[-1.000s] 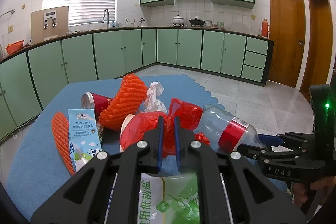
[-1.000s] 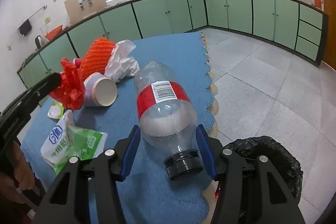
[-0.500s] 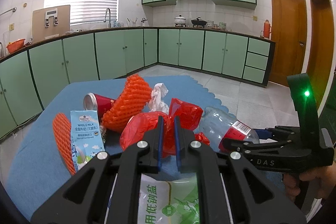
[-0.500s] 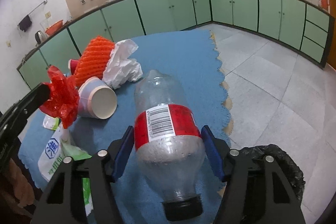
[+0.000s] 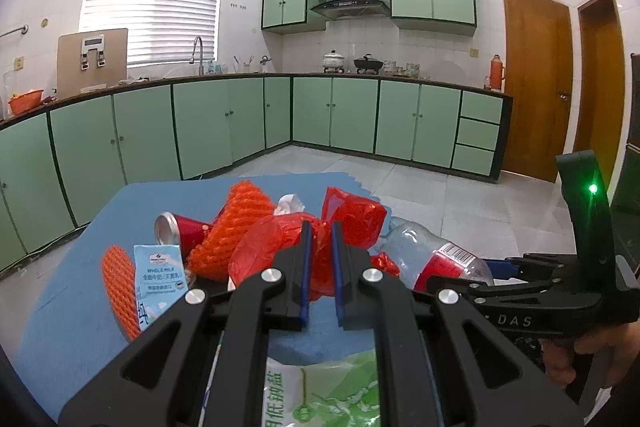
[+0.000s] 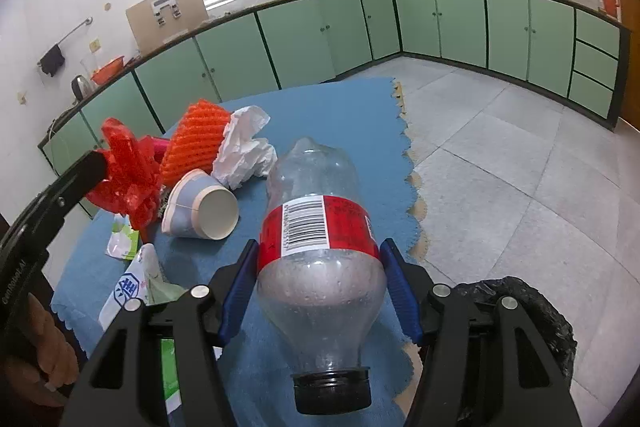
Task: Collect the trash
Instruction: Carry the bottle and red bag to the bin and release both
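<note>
My right gripper (image 6: 320, 283) is clamped on the bottle (image 6: 318, 247), its blue pads pressing on both sides at the red label, cap toward me, above the blue mat (image 6: 340, 115). The bottle looks empty, so I judge it light, smooth and easy to dent; the label band is the best place, because bare plastic may slip. My left gripper (image 5: 320, 267) is nearly closed and pinches the red bag (image 5: 352, 215), which is thin, soft and crumpled. The bin (image 6: 536, 311) is just beside the mat, at my right.
</note>
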Demonstrator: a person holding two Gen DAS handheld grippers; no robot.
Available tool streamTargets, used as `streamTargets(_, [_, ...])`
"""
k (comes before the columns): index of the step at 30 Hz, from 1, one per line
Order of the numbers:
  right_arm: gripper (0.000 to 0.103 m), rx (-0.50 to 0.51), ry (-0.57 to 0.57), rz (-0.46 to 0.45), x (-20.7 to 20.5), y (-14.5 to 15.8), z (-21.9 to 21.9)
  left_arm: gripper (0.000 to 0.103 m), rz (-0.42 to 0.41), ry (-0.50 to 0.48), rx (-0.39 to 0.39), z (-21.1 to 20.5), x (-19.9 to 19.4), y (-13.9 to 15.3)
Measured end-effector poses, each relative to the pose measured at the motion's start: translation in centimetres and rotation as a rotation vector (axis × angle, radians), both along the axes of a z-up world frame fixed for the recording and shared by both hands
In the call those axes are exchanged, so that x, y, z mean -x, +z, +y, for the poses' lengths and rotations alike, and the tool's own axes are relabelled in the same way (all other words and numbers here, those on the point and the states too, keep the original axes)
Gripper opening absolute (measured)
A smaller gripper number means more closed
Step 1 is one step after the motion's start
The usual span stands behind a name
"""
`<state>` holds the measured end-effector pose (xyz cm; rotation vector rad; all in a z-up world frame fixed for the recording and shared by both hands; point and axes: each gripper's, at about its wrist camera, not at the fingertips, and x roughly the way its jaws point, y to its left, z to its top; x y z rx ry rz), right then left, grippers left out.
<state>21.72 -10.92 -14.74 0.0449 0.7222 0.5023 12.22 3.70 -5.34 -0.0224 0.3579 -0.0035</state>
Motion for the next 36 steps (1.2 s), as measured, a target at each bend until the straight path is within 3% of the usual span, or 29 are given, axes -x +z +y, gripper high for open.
streamTargets(7, [0.060, -0.022, -0.074, -0.060, 2.1, 2.4, -3.3, 0.008, -0.025, -0.075, 0.006, -2.2, 0.1, 1.0])
streamTargets(13, [0.060, -0.008, -0.220, -0.093, 5.0, 3.8, -9.6, 0.008, -0.030, -0.225, 0.033, -6.7, -0.1, 1.4])
streamTargets(19, [0.061, 0.023, -0.399, -0.063, 7.3, 2.5, -16.5, 0.008, -0.008, -0.400, 0.058, -13.2, -0.3, 0.4])
streamTargets(24, [0.061, 0.032, -0.499, -0.022, 8.6, 0.8, -20.6, 0.008, 0.031, -0.484, 0.062, -17.1, -0.9, -1.4])
streamTargets(30, [0.061, 0.026, -0.535, 0.017, 8.2, -1.1, -22.5, 0.012, 0.079, -0.504, 0.054, -19.1, -2.0, -3.3])
streamTargets(36, [0.061, 0.034, -0.519, 0.062, 6.1, -3.5, -22.4, 0.027, 0.095, -0.470, 0.041, -19.1, -2.7, -4.1])
